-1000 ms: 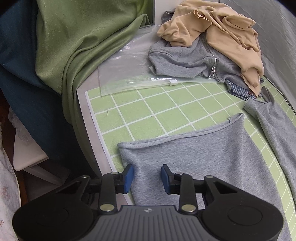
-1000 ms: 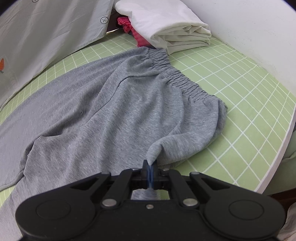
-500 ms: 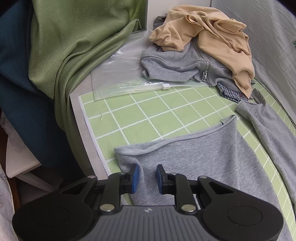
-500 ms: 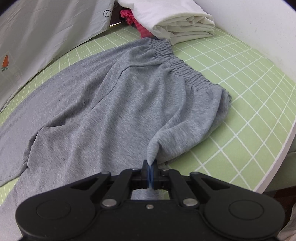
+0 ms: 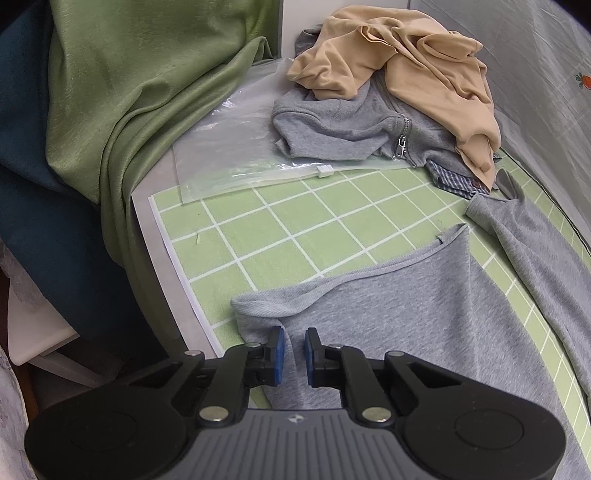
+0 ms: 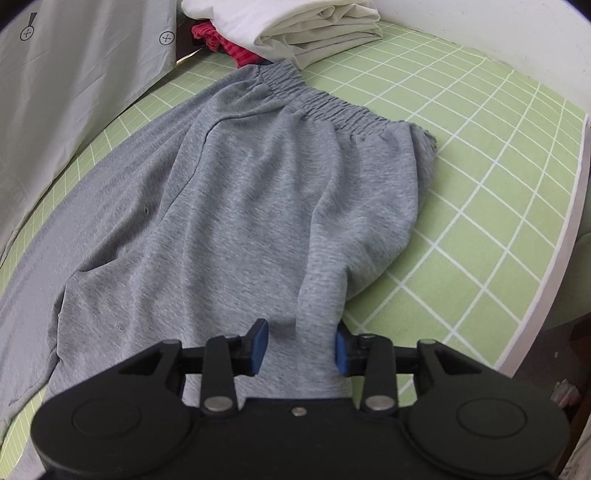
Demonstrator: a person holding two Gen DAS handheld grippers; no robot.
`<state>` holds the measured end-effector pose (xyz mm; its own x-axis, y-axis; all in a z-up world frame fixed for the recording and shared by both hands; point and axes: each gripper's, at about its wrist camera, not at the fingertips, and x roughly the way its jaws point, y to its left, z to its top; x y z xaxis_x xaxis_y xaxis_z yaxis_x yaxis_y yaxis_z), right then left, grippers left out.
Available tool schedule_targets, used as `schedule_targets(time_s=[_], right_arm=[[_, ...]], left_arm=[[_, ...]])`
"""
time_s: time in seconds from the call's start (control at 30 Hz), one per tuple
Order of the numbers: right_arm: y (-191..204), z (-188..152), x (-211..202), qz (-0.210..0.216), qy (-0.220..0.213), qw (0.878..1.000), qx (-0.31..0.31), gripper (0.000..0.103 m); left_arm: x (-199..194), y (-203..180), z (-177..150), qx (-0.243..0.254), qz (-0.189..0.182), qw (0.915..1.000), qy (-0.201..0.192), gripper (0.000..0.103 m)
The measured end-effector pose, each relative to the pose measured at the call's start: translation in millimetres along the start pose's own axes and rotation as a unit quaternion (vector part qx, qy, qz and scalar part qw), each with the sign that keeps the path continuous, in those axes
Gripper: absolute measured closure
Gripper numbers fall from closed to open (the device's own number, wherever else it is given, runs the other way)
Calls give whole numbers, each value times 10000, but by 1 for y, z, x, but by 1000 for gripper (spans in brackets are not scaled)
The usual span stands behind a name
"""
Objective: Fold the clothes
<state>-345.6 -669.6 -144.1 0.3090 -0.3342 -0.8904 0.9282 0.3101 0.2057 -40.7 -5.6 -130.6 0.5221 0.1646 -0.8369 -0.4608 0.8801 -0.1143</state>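
Observation:
Grey sweatpants (image 6: 258, 203) lie spread on a green grid mat (image 6: 498, 184), their elastic waistband (image 6: 332, 107) at the far end. My right gripper (image 6: 300, 347) is open, its blue pads on either side of a raised ridge of the grey fabric. In the left wrist view a pant leg (image 5: 424, 314) ends in a ribbed hem near the mat's (image 5: 295, 229) left edge. My left gripper (image 5: 294, 354) sits low over that hem corner. Its jaws are narrowed to a small gap with a fold of fabric between them, not pressed together.
A tan garment (image 5: 424, 55) and a grey zip hoodie (image 5: 343, 125) are piled at the back, beside a clear zip bag (image 5: 236, 155). A green curtain (image 5: 129, 92) hangs on the left. Folded white clothes (image 6: 314, 29) and a red garment (image 6: 221, 40) sit beyond the waistband. The mat's edge (image 6: 554, 277) runs close on the right.
My right gripper opened and let go of the pinched fabric, which now stands as a ridge between its pads. My left gripper's jaws narrowed steadily and moved down onto the hem corner.

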Motion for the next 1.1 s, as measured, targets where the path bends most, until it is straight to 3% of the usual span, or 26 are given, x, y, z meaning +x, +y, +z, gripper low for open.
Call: schedule_targets(time_s=[0.17,0.23,0.27,0.3,0.33,0.37,0.57,0.87,1.1], right_arm=[[13,-3,2,-122,-51,9998,-153,39],[20,-3,4,-260,-45,9990,-356,38],[23,-3,5,-329,-41,9984,-458,49],[26,-4,6,-398,-38,9976,-560,77],[26,-3,4,-390,-48,9976,-573,89],[24,-2,2,-368,-60,9977,-570,96],[17,2,-8,-235,-132,9981,-551,99],[17,11,-39,93,-539,9964,-641,99],[8,19,-58,466,-769,9957,-213,99]], left_arm=[[0,-2,0,83,29,10000,4,89],[0,-3,0,132,45,9999,9,89],[0,-4,0,157,53,9999,11,90],[0,-4,0,182,61,9998,13,90],[0,-5,0,207,69,9998,16,90],[0,-5,0,232,77,9997,18,90],[0,0,1,105,98,9999,28,102],[-11,7,9,-280,-13,9996,-47,103],[-33,-1,26,-275,-156,9993,-213,103]])
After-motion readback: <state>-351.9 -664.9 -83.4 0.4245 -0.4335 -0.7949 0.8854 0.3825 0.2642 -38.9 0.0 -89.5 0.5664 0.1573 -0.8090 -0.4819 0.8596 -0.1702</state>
